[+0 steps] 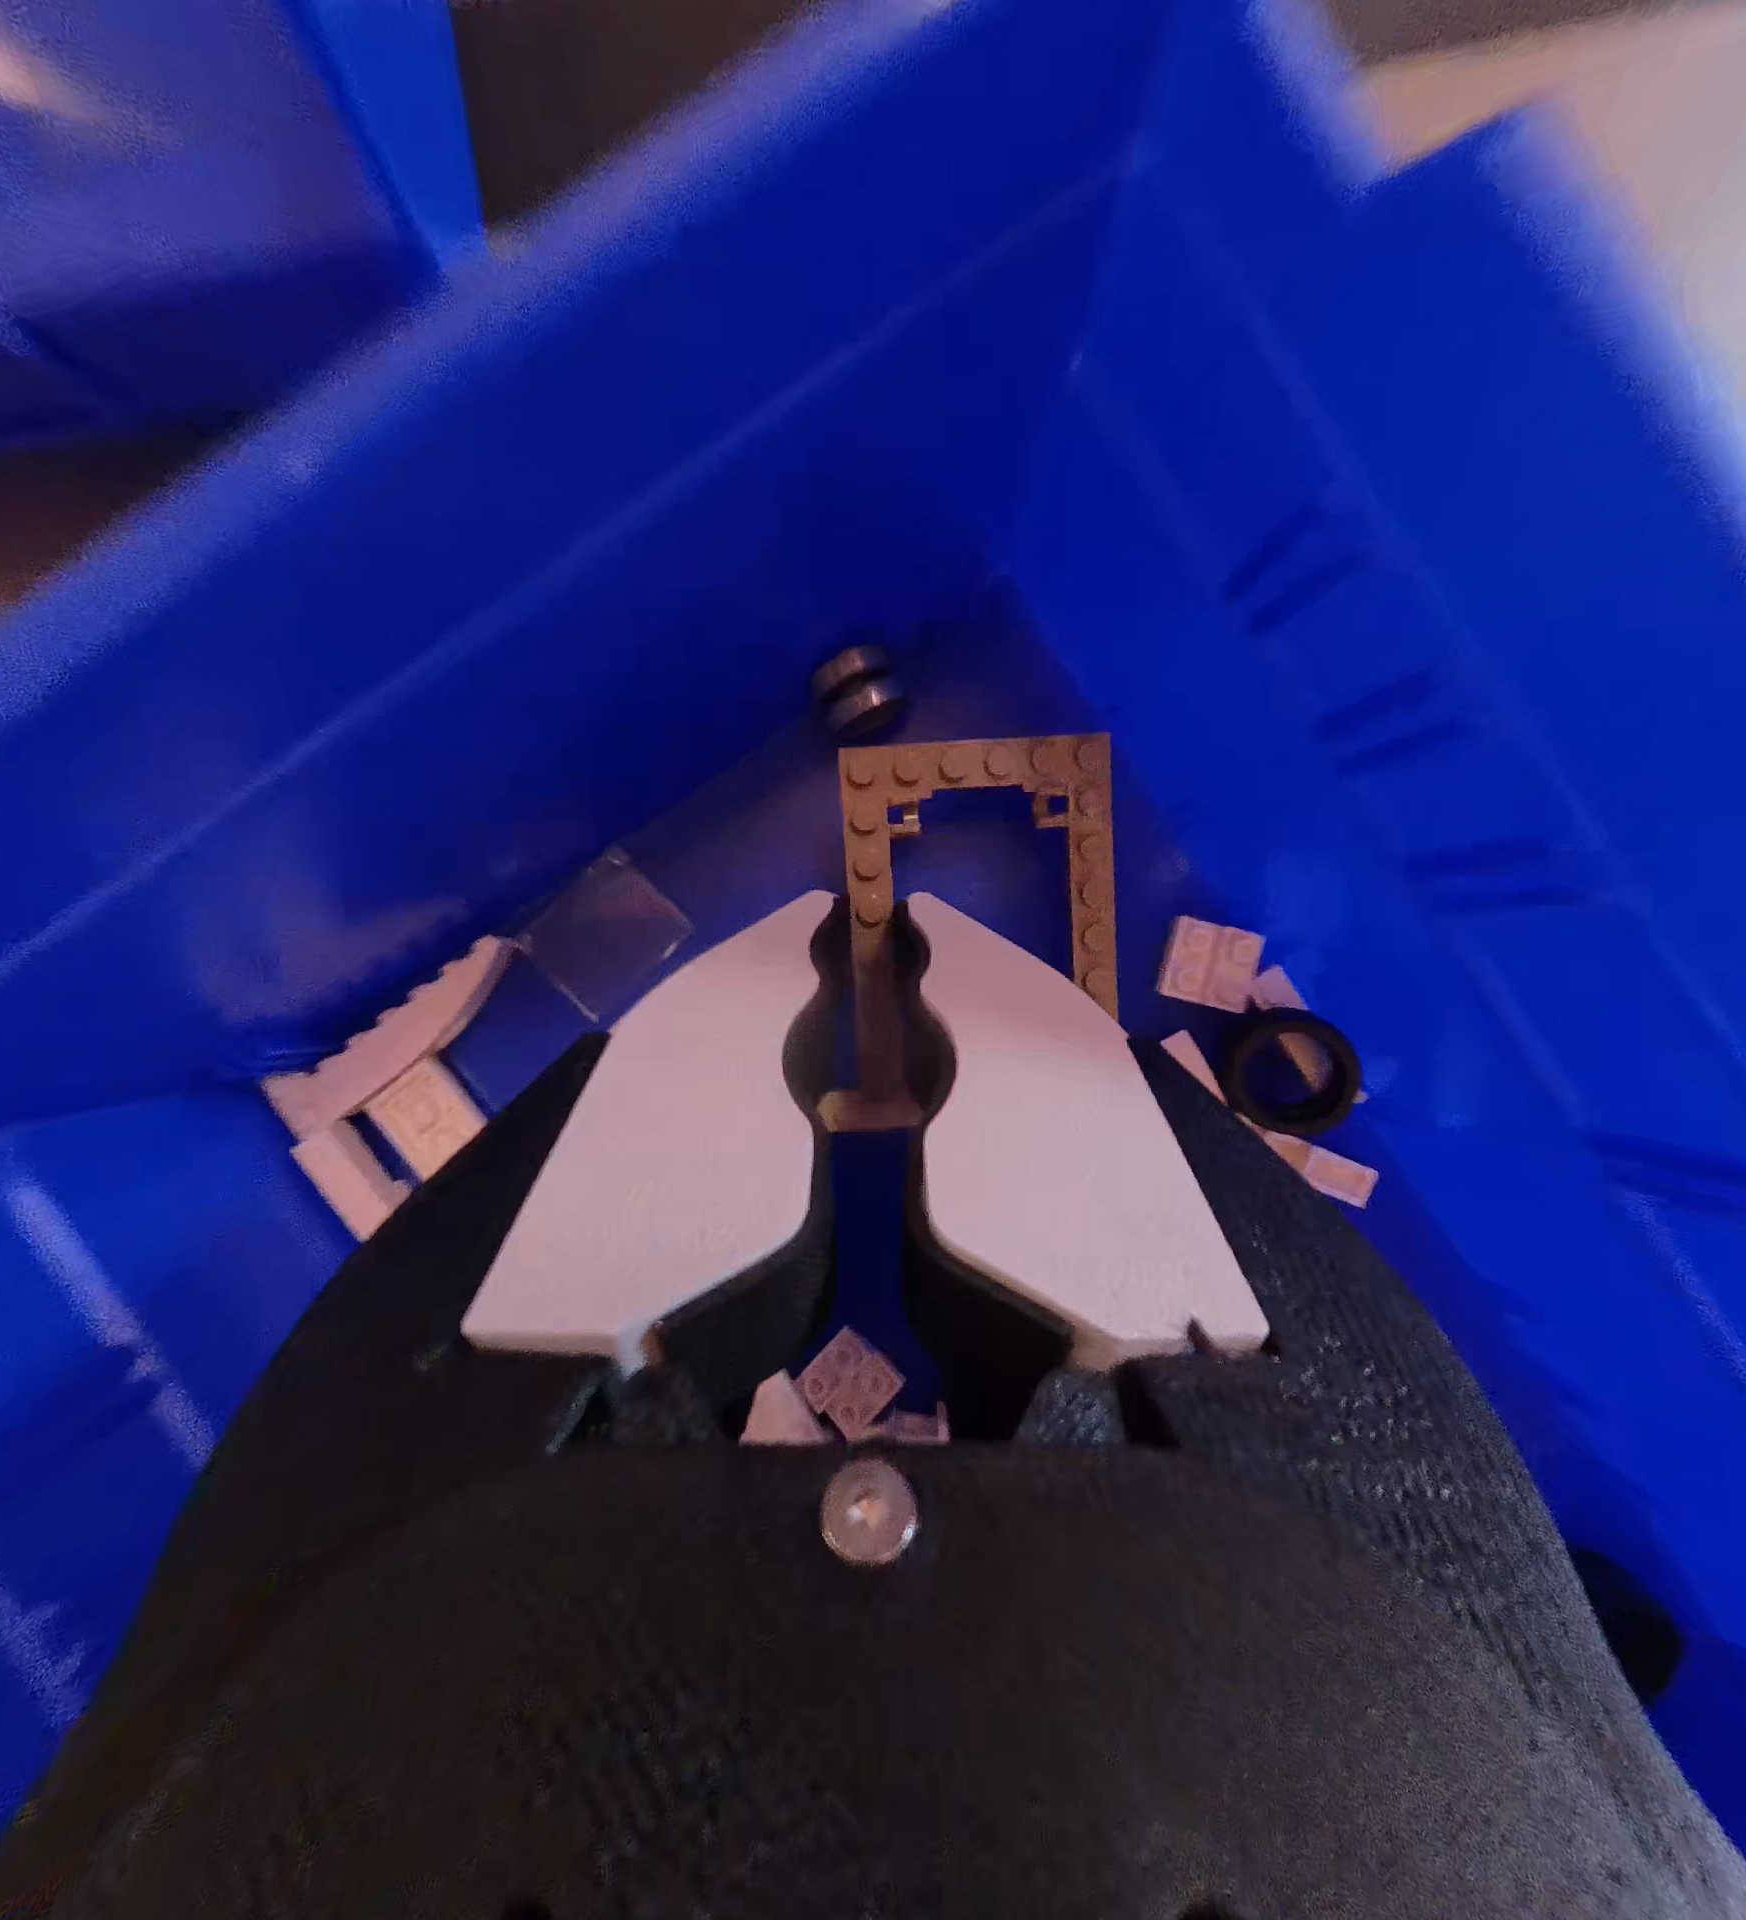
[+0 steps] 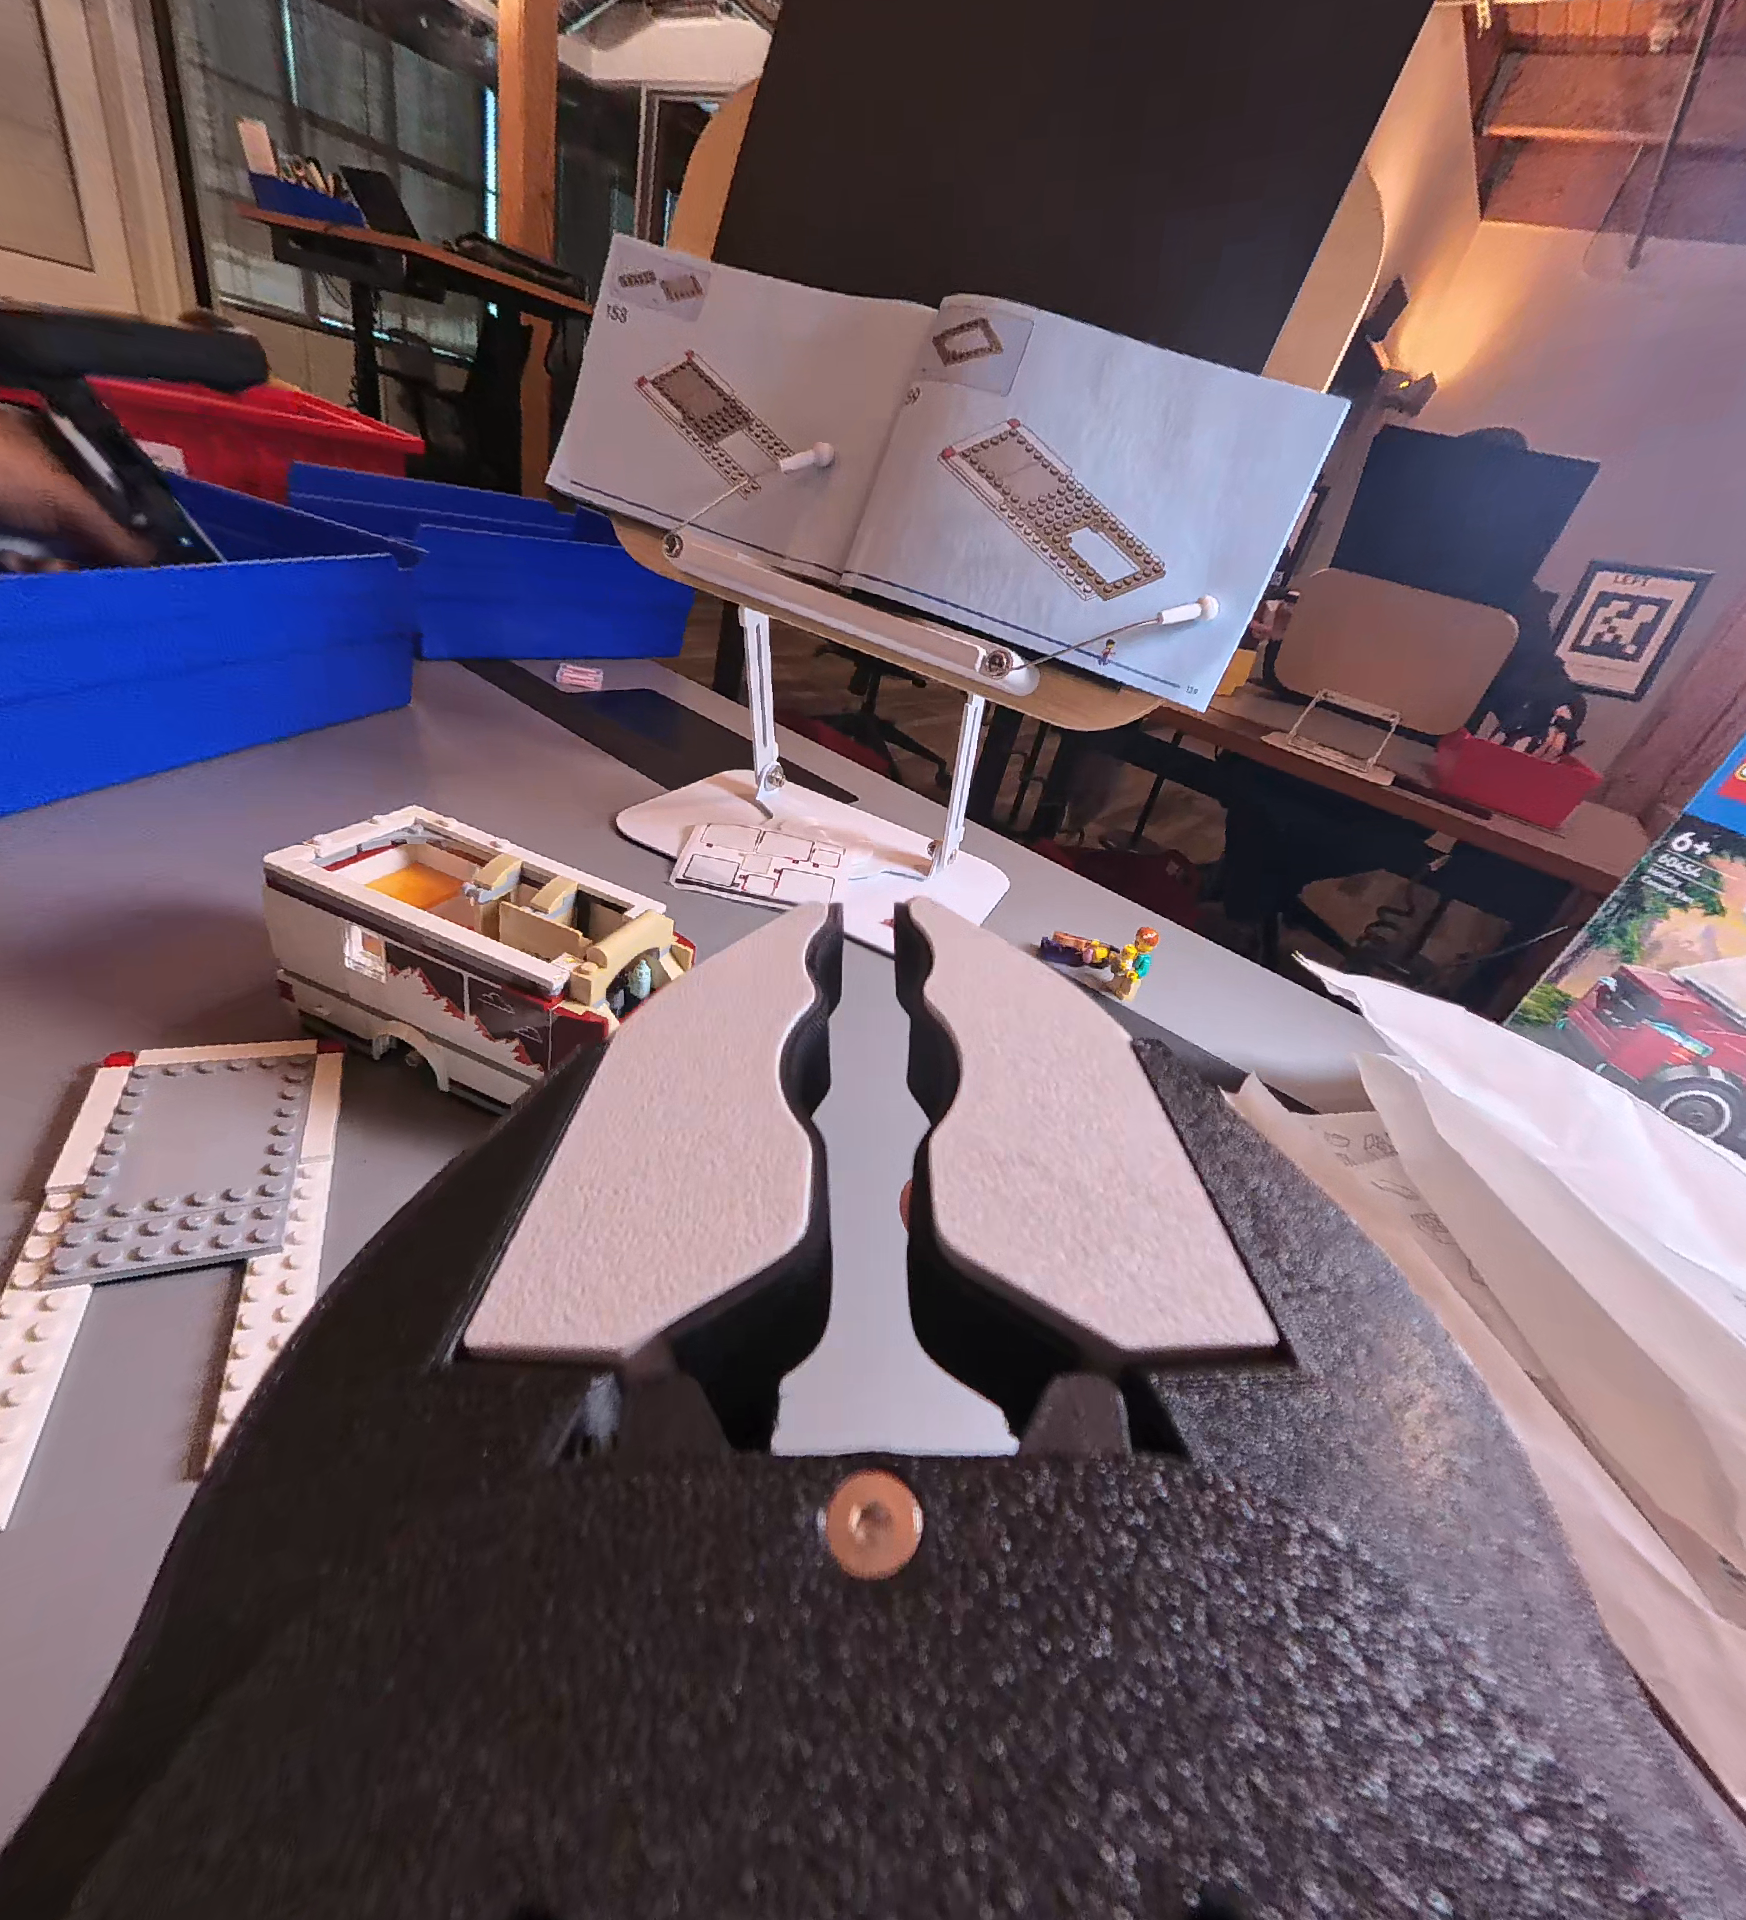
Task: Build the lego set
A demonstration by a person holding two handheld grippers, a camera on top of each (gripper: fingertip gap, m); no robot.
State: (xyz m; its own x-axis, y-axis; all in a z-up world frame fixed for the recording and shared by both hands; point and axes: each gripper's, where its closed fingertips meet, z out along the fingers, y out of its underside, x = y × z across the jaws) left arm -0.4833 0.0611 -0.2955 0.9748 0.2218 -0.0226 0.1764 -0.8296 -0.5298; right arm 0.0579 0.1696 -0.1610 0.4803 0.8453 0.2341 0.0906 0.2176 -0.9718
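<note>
Left gripper (image 1: 871,914): my fingertips are clamped on one side bar of a tan studded frame (image 1: 983,774), inside a blue bin (image 1: 640,468).
Tan frame: it stands out ahead of my left fingertips, its far bar and other side bar free.
Beyond the frame: a dark grey spool (image 1: 858,691) lies near the bin corner.
Left of my left jaws: a clear tile (image 1: 604,935) and white bricks (image 1: 401,1081).
Right of my left jaws: pale plates (image 1: 1212,961) and a black ring (image 1: 1295,1068).
Right gripper (image 2: 869,920): my fingers stand slightly apart with nothing between them, above a grey table (image 2: 121,904).
Ahead of my right jaws: a booklet stand (image 2: 848,842).
Left of my right jaws: a roofless toy camper (image 2: 464,945) and a grey-and-white plate assembly (image 2: 173,1174).
Right of my right jaws: a small figure (image 2: 1129,961), white paper bags (image 2: 1575,1247), a toy box (image 2: 1721,987).
</note>
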